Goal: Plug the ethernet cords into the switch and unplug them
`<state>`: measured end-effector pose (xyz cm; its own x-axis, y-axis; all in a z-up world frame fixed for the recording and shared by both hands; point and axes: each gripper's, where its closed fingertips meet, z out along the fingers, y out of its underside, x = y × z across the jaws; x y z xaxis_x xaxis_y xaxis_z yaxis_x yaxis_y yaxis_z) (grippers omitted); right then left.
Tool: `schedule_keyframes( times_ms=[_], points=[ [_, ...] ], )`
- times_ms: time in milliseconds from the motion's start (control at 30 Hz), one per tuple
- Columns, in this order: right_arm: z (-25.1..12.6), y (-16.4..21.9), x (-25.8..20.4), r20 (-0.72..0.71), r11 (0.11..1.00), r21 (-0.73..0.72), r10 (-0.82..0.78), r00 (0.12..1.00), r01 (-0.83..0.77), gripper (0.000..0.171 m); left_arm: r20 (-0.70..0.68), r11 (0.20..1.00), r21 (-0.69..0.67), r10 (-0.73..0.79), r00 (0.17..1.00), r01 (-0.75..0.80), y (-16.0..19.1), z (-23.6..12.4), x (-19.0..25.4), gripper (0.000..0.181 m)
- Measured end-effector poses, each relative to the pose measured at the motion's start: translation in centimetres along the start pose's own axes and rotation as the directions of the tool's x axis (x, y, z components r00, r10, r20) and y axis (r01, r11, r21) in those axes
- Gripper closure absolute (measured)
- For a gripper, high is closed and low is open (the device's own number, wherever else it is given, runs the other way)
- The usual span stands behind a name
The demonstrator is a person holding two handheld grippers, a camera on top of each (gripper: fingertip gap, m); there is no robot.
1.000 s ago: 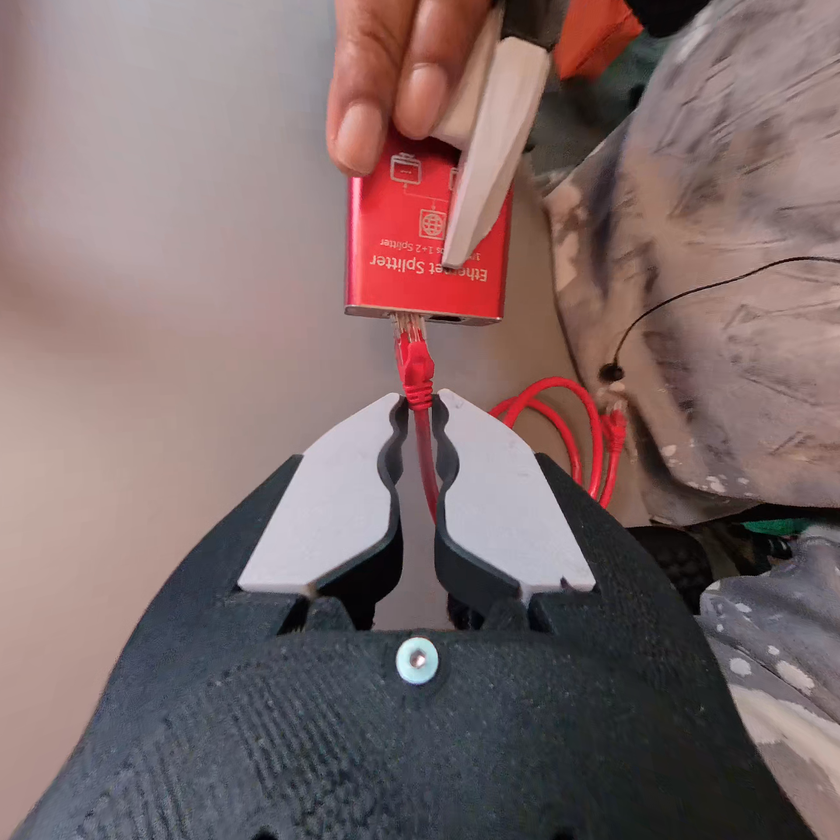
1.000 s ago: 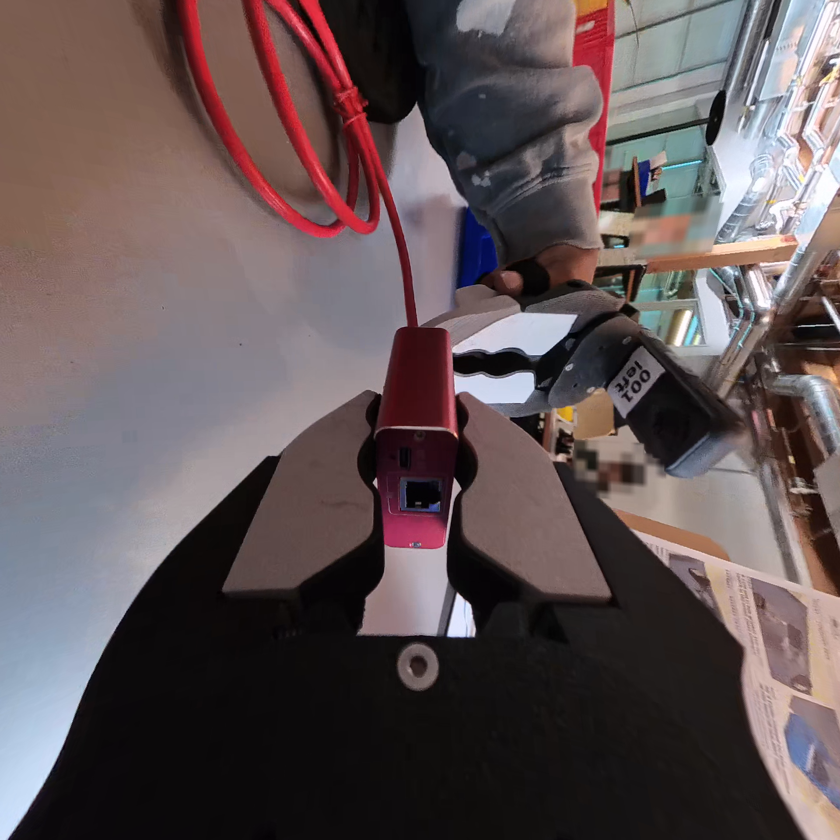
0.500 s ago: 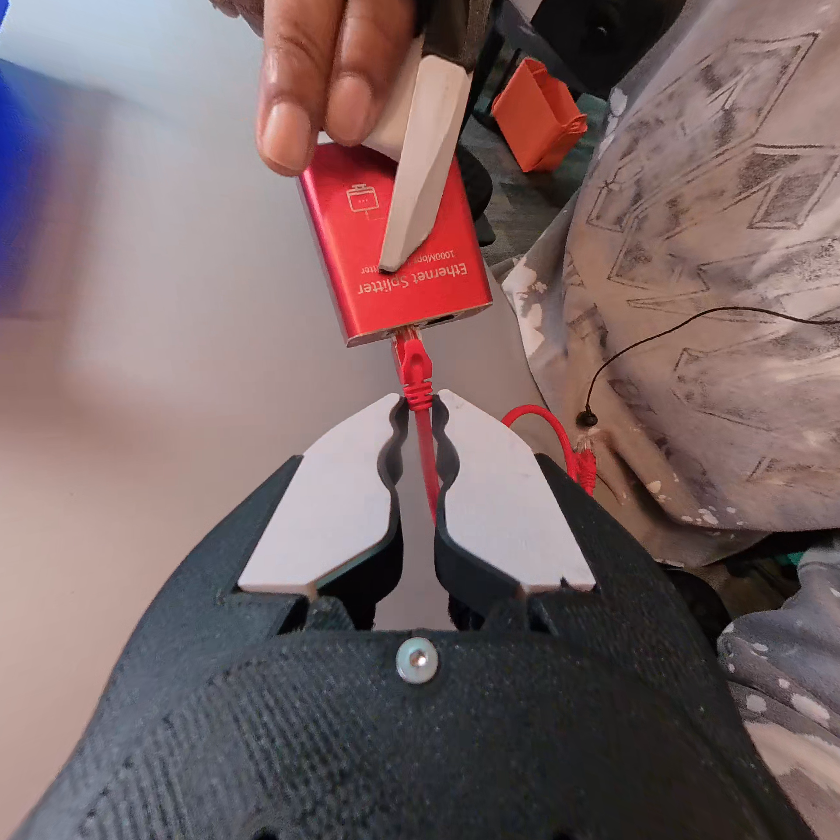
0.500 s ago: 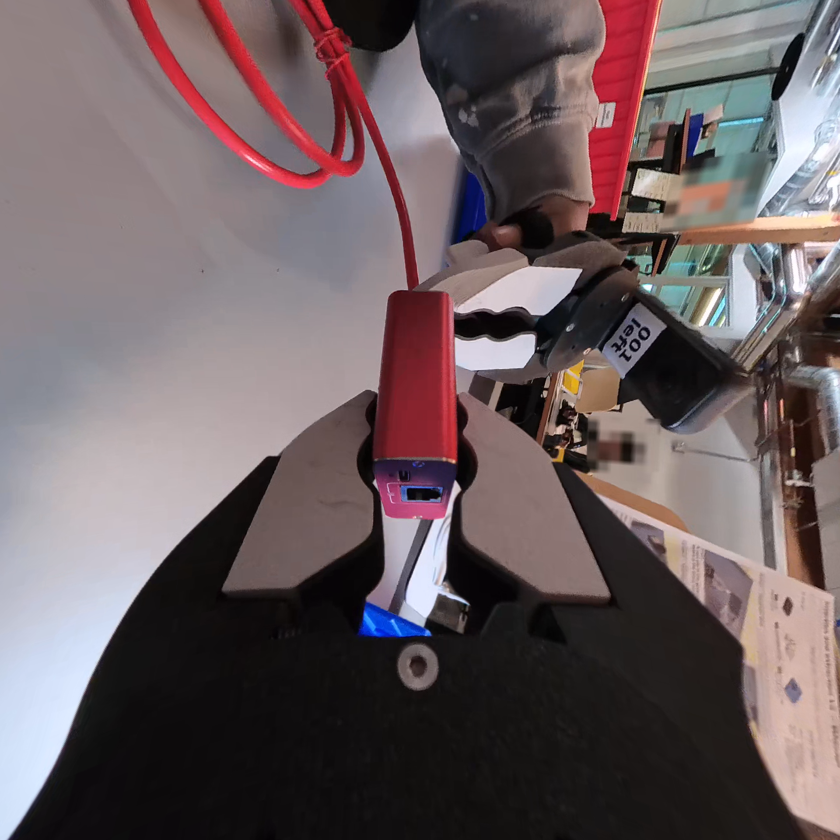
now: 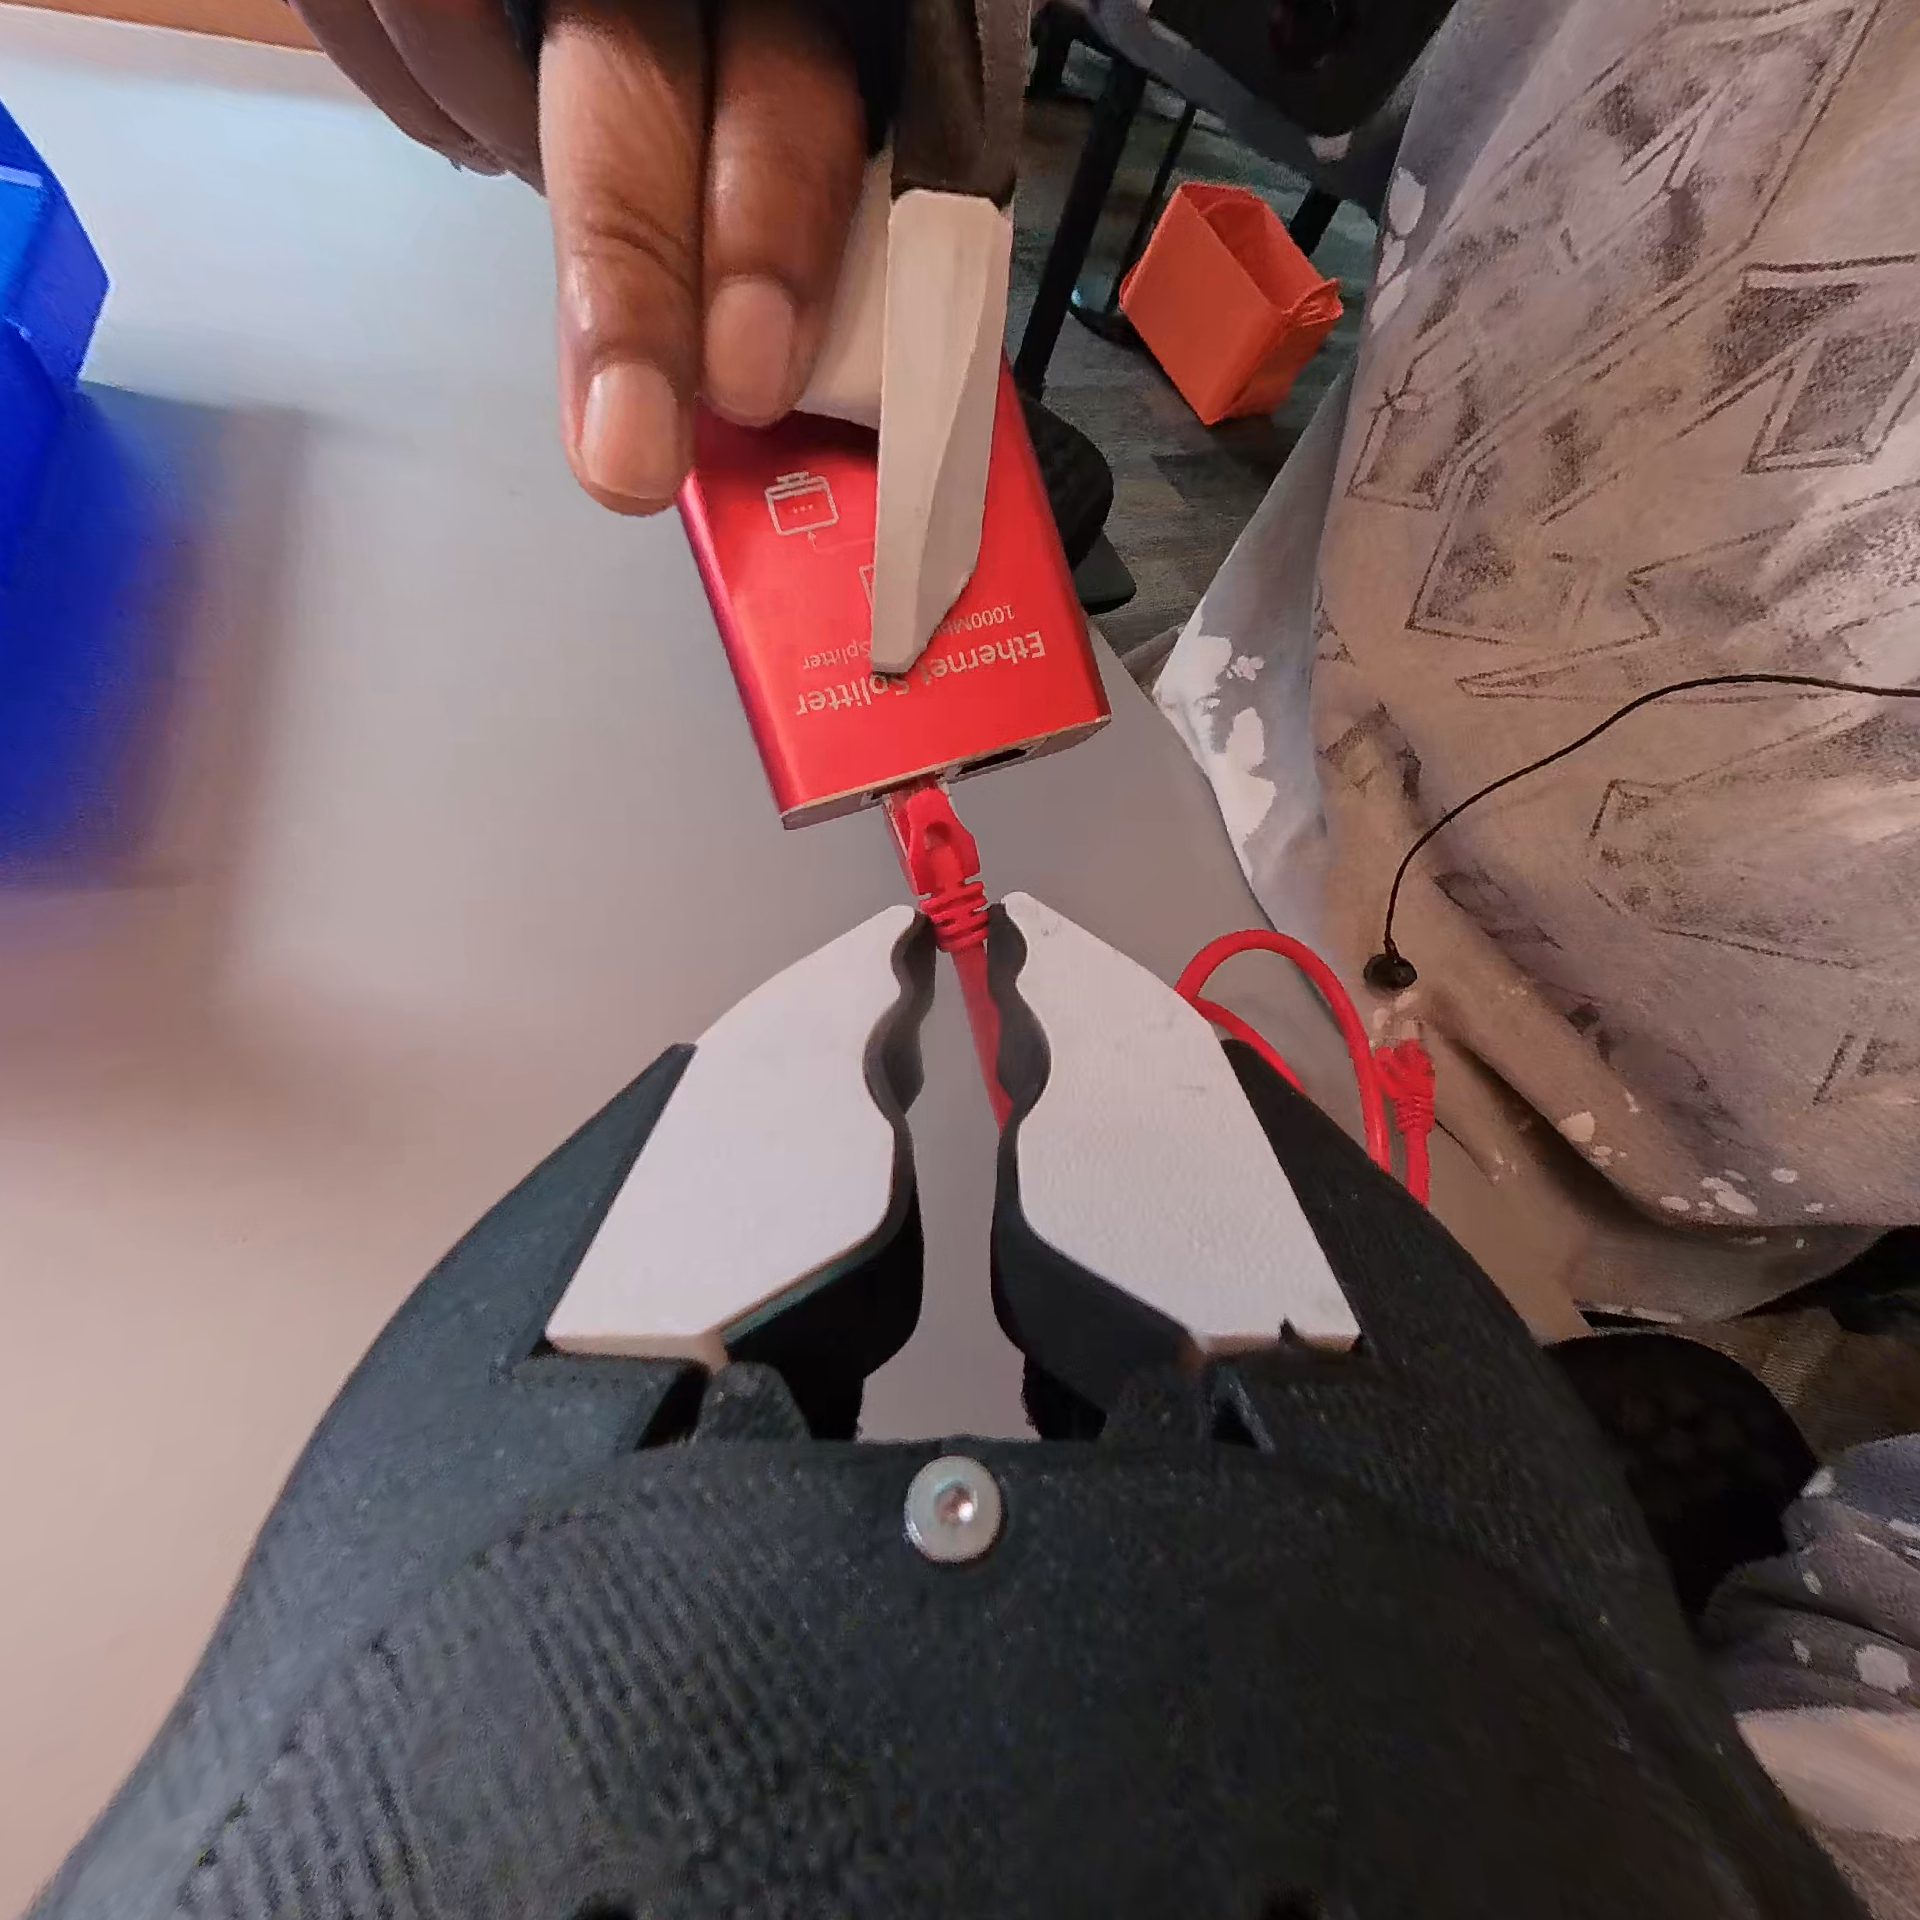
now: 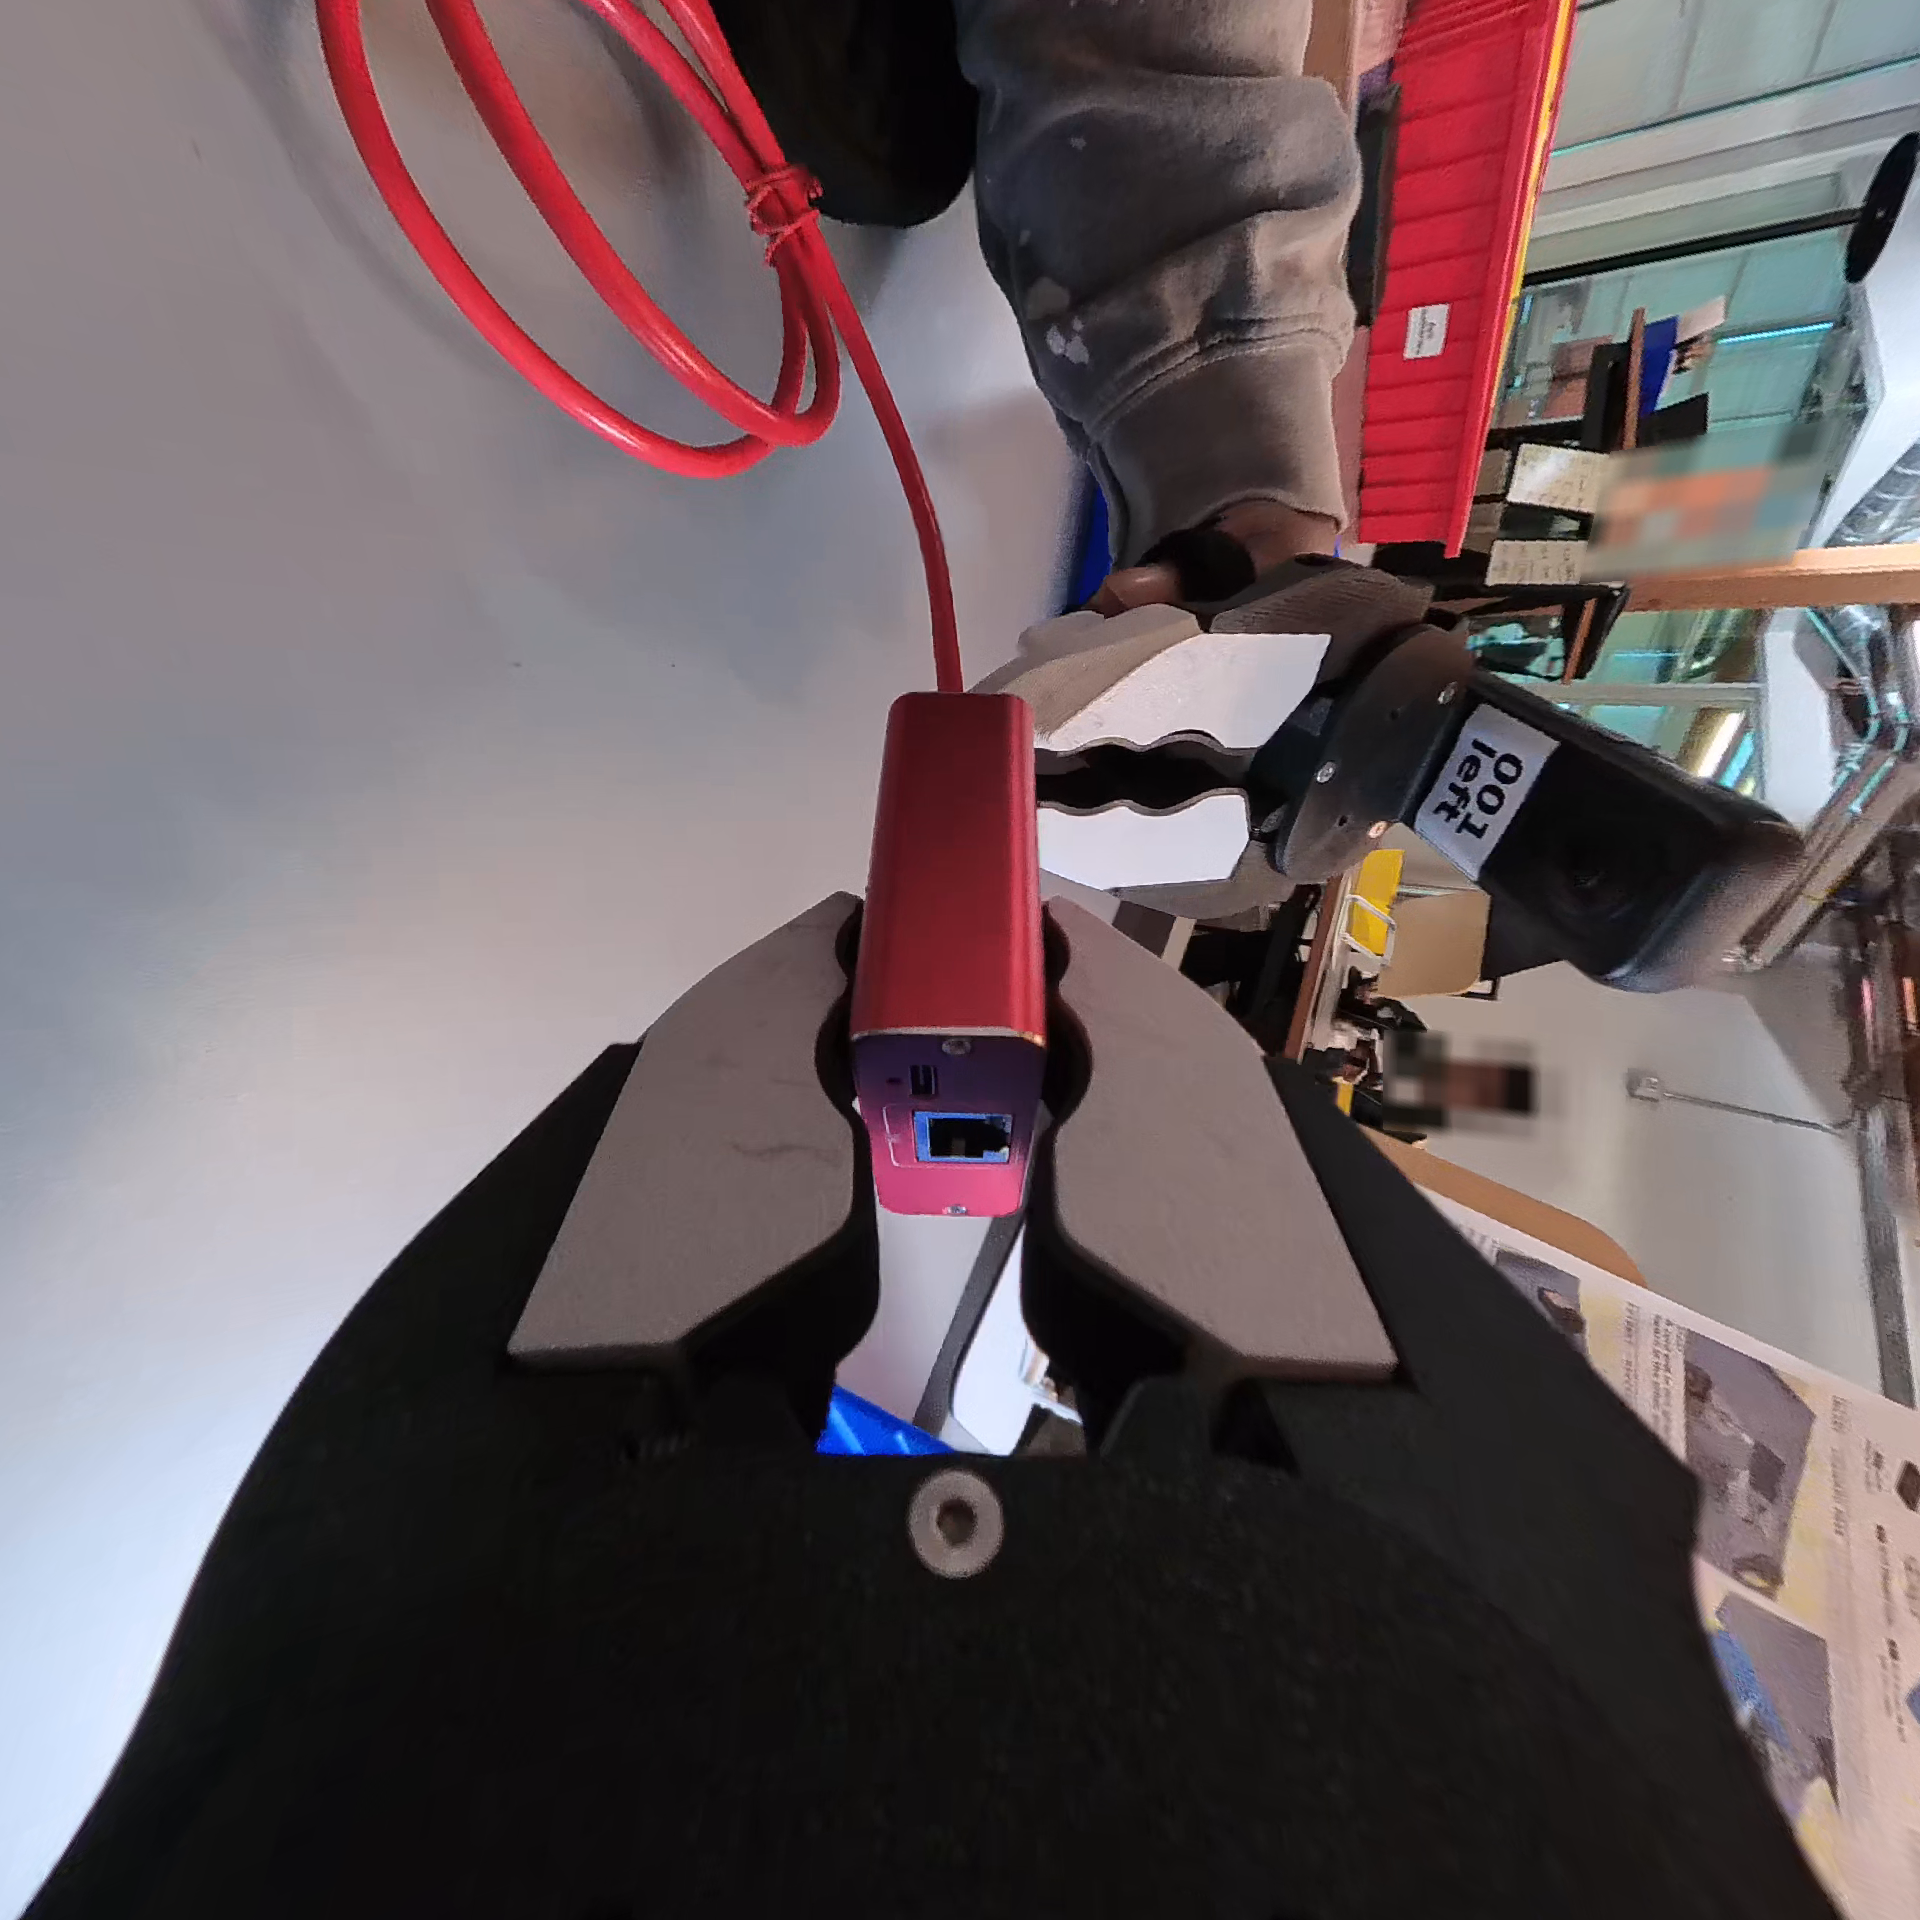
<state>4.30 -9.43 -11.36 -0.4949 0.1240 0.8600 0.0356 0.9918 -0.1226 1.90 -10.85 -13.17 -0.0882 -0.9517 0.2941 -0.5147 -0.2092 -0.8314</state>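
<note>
My right gripper [image 6: 951,914] is shut on the red switch [image 6: 951,852] and holds it above the white table [image 6: 312,831]. An empty port [image 6: 961,1138] faces this camera. In the left wrist view the switch [image 5: 935,665] hangs under a right-gripper finger [image 5: 935,436] and a hand [image 5: 644,260]. My left gripper [image 5: 958,909] is shut on the red ethernet cord [image 5: 982,1029] just behind its plug [image 5: 935,842]. The plug sits in the switch's left port; the port beside it [image 5: 992,767] is empty. The left gripper [image 6: 1049,764] also shows beyond the switch.
The cord's coil [image 6: 623,260] lies on the table, its free plug [image 5: 1408,1081] near the person's grey clothing [image 5: 1662,623]. A blue bin [image 5: 42,520] stands at the left, a red bin [image 6: 1444,260] and a newspaper [image 6: 1714,1507] to the right. An orange box [image 5: 1226,301] is on the floor.
The plug has gone deeper into the switch's port; its clear tip no longer shows. The switch has tilted in the left wrist view. Both grippers have kept their grip.
</note>
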Motion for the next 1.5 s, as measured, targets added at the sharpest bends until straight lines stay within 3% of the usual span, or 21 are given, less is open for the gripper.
schedule_keyframes(
  times_ms=[133, 333, 533, 700, 867, 1000, 1267, 1367, 1500],
  points=[
    [-0.7, 0.5, 0.8, -0.015, 0.999, -0.039, 0.032, 0.999, -0.032, 0.142, 0.012, 0.998, 0.055, -0.015, 1.000, 0.014, -1.0, -0.4, -0.1, 0.171],
    [-1.2, 2.2, 2.9, -0.191, 0.990, -0.092, 0.092, 0.977, -0.111, 0.143, 0.231, 0.989, 0.146, -0.016, 0.973, -0.018, -3.0, -3.2, -1.5, 0.170],
    [-0.4, 1.6, 1.9, -0.210, 0.989, -0.079, 0.104, 0.972, -0.123, 0.142, 0.398, 0.989, 0.114, 0.038, 0.917, -0.091, -4.2, -4.1, -1.0, 0.135],
    [-1.0, 1.1, 3.2, -0.267, 0.961, 0.029, 0.272, 0.925, -0.274, 0.142, 0.551, 0.967, -0.064, 0.240, 0.799, -0.247, -5.0, -2.3, 0.1, 0.129],
    [-1.5, -0.5, 5.4, -0.256, 0.854, 0.248, 0.512, 0.820, -0.457, 0.142, 0.709, 0.942, -0.033, 0.258, 0.656, -0.334, -6.0, -2.7, -0.7, 0.138],
    [-0.8, -2.0, 6.3, -0.156, 0.751, 0.379, 0.628, 0.762, -0.541, 0.142, 0.705, 0.923, -0.010, 0.280, 0.652, -0.385, -5.6, -2.4, -0.7, 0.137],
    [0.3, -2.8, 6.3, -0.029, 0.661, 0.417, 0.695, 0.718, -0.623, 0.142, 0.683, 0.912, 0.024, 0.285, 0.672, -0.410, -4.5, -0.7, -1.6, 0.136],
    [0.1, -2.8, 6.8, -0.029, 0.632, 0.446, 0.718, 0.695, -0.634, 0.142, 0.718, 0.894, 0.083, 0.253, 0.649, -0.440, -5.3, -0.8, -1.8, 0.151],
    [0.0, -1.2, 6.9, -0.028, 0.568, 0.441, 0.782, 0.622, -0.695, 0.142, 0.752, 0.919, -0.024, 0.275, 0.598, -0.393, -5.2, -2.0, -2.1, 0.152]
  ],
)
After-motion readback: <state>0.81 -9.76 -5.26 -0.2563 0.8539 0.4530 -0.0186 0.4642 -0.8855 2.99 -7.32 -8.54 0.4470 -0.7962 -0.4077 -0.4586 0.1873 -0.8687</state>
